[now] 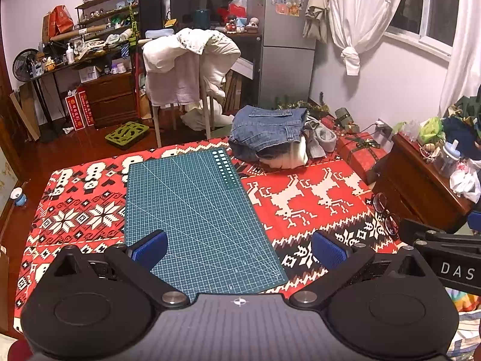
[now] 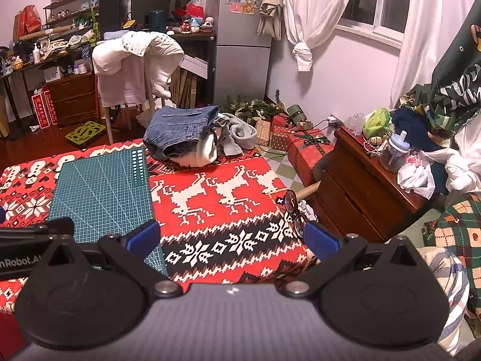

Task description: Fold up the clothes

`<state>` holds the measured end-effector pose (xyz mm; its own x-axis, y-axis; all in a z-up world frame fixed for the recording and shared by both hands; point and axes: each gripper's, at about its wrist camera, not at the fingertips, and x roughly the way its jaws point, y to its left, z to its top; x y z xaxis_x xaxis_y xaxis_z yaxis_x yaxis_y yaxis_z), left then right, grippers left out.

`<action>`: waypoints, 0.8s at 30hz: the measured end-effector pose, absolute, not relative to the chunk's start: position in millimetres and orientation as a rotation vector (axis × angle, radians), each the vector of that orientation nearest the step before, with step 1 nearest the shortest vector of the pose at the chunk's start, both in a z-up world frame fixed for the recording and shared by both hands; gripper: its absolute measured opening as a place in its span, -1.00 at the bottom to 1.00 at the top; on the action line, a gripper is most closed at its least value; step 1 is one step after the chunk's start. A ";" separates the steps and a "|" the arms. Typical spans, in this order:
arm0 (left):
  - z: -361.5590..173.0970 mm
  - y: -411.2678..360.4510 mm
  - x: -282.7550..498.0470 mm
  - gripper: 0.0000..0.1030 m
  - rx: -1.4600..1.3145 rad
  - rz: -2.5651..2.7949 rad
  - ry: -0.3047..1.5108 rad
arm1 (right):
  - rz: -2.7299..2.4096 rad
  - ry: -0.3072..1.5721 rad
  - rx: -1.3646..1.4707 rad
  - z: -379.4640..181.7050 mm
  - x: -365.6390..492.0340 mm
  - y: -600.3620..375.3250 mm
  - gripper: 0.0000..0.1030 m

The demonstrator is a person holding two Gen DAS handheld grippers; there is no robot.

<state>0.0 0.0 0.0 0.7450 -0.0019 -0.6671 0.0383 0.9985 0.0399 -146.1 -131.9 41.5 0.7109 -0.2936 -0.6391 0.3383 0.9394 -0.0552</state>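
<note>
Left tongs (image 1: 239,251), black arms with blue ribbed pads, spread wide and empty, hovering over the near end of a dark green gridded cutting mat (image 1: 198,210). Right tongs (image 2: 233,237), same build, also spread wide with nothing between them, above the red, white and black knitted-pattern reindeer cloth (image 2: 228,210) covering the table. Mat lies flat, long axis running near to far. Round-lens dark-framed glasses (image 2: 293,210) sit at the cloth's right edge, partly hidden behind the right pad. At the far edge is the clothes pile: folded blue denim jeans (image 1: 267,129) on top, waistband facing away, long axis roughly left-right, over a white garment (image 1: 293,156) mostly covered, with a crumpled grey knit piece (image 2: 240,134) touching on the right. Beyond, a chair draped in white fabric (image 1: 186,60); shelves behind are cluttered, items too small to tell.
</note>
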 end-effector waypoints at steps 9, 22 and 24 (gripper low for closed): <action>2.9 -6.9 -4.0 1.00 0.059 -0.036 0.716 | -0.351 0.689 0.063 44.1 -148.6 -129.5 0.99; 6.0 -3.5 -3.6 0.99 0.048 -0.041 0.708 | -0.350 0.686 0.069 45.3 -151.1 -130.5 0.99; 5.9 -3.7 -3.6 1.00 0.049 -0.041 0.708 | -0.350 0.685 0.069 45.5 -151.6 -130.5 0.99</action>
<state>-3.6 -3.7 5.9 0.7591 -0.0211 -0.6507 0.0542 0.9981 0.0309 -151.6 -130.5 45.5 0.7184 -0.2938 -0.6305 0.3387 0.9395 -0.0518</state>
